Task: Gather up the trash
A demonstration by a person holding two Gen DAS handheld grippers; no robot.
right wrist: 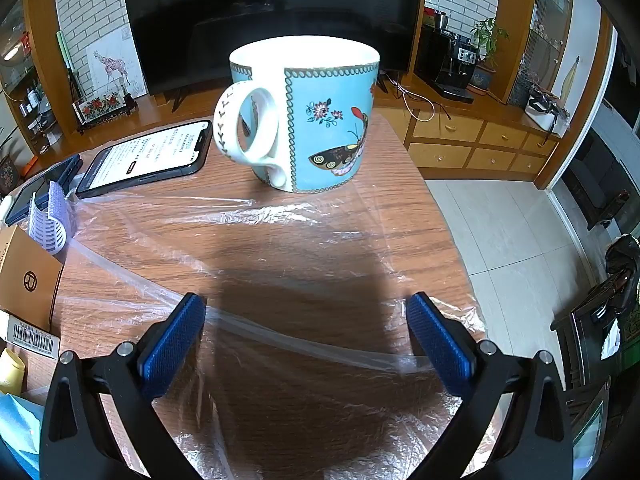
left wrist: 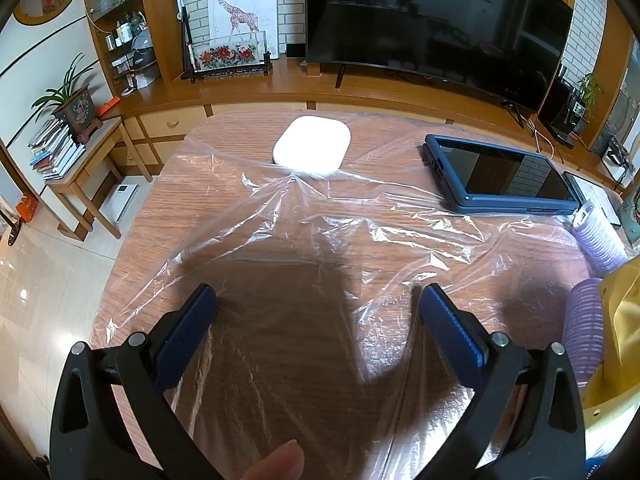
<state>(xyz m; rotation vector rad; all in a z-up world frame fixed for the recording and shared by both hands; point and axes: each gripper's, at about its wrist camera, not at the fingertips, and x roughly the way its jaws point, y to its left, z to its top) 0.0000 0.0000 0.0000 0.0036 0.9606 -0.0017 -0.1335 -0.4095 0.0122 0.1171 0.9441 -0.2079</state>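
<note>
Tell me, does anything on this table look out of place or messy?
Yes: a crumpled clear plastic sheet lies spread over the wooden table, wrinkled and bunched up near the white case. The mug stands upright; nothing looks spilled.

You had little legible: phone screen (right wrist: 148, 156) carried text lines too small to read; white barcode label (right wrist: 34, 338) showed unreadable digits; brown box (right wrist: 28, 276) bore a circular logo.
</note>
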